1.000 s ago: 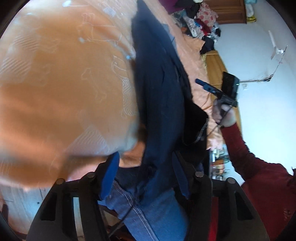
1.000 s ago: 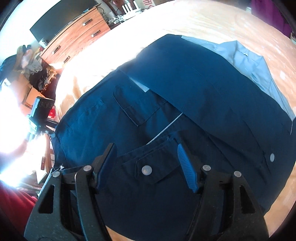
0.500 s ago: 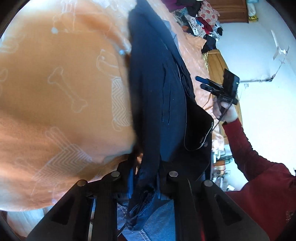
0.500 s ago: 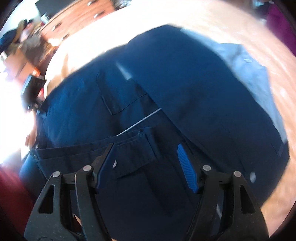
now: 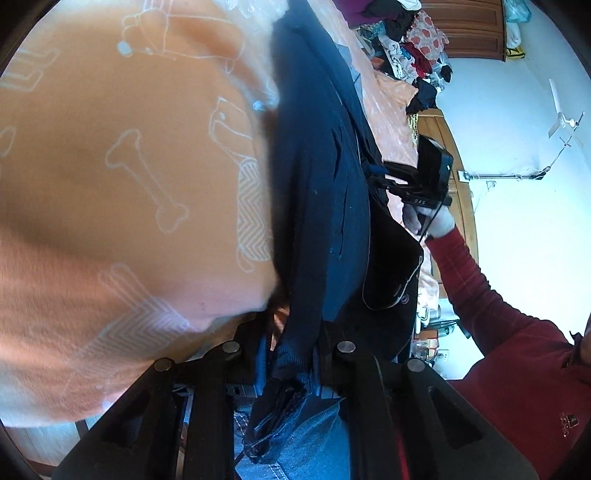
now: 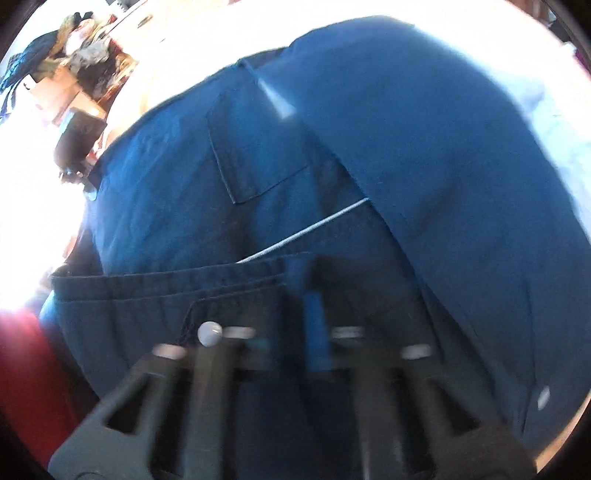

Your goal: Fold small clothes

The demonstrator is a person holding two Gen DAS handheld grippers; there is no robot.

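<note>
A dark blue garment (image 5: 317, 192) with pockets and snap buttons lies on the orange bedspread (image 5: 122, 177). My left gripper (image 5: 291, 334) is shut on the garment's near edge, and fabric hangs down between its fingers. In the right wrist view the garment (image 6: 424, 155) fills the frame, with a patch pocket (image 6: 255, 155) and a white snap (image 6: 209, 333). My right gripper (image 6: 301, 295) is shut on a folded hem at the near edge; this view is blurred. From the left wrist view, the right gripper (image 5: 376, 173) sits at the garment's far side, held by a hand.
A heap of mixed clothes (image 5: 413, 37) lies at the bed's far end before a wooden wardrobe (image 5: 465, 22). A red sleeve (image 5: 480, 295) and jeans (image 5: 314, 446) are close by. A cluttered wooden dresser (image 6: 74, 85) stands at the upper left.
The left gripper went from open to shut on the garment's edge. The right gripper, open half a second ago, has moved in and shut on the hem.
</note>
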